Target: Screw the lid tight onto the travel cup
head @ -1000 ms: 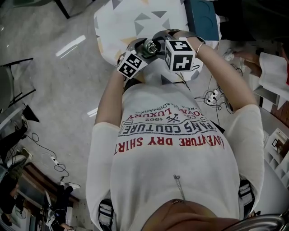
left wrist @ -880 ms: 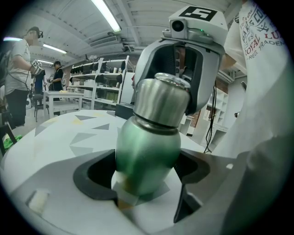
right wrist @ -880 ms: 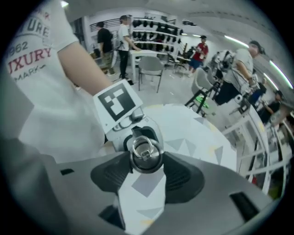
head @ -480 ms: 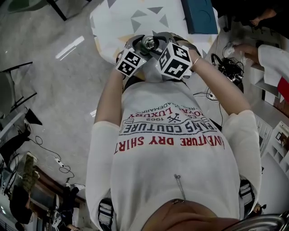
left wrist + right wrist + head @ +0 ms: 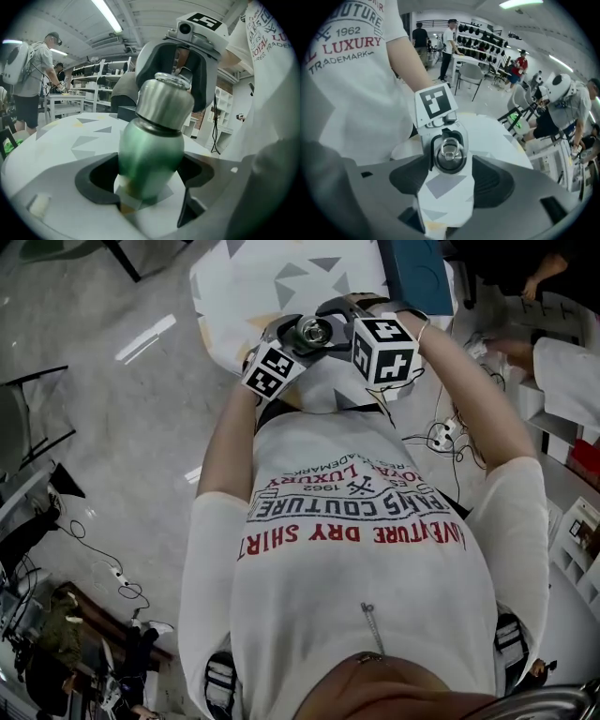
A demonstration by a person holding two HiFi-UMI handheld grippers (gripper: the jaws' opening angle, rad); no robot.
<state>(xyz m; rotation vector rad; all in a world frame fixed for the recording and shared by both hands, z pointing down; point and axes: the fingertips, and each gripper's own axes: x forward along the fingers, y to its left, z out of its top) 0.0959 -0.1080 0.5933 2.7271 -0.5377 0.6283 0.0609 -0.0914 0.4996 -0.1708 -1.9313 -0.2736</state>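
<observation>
In the left gripper view a green travel cup (image 5: 150,154) with a steel lid (image 5: 164,103) stands tilted. My left gripper (image 5: 147,177) is shut on its body. My right gripper (image 5: 174,77) reaches over the lid from above, one jaw on either side. The right gripper view looks end-on at the lid (image 5: 449,152) and its ring, just past the jaws. The right gripper (image 5: 450,182) has its jaws opening, and the pads stand off the lid. From the head view, both grippers hold the cup (image 5: 312,331) over the near edge of the table (image 5: 253,277).
The table (image 5: 61,136) has a white cloth with grey and yellow triangles. A dark teal box (image 5: 412,268) lies at its far right. Cables and a power strip (image 5: 441,439) lie on the floor at the right. People, chairs and shelves fill the room behind.
Half a second ago the right gripper's marker cube was tilted over the lid; it now sits squarer and slightly further right. The left gripper and cup have stayed in place.
</observation>
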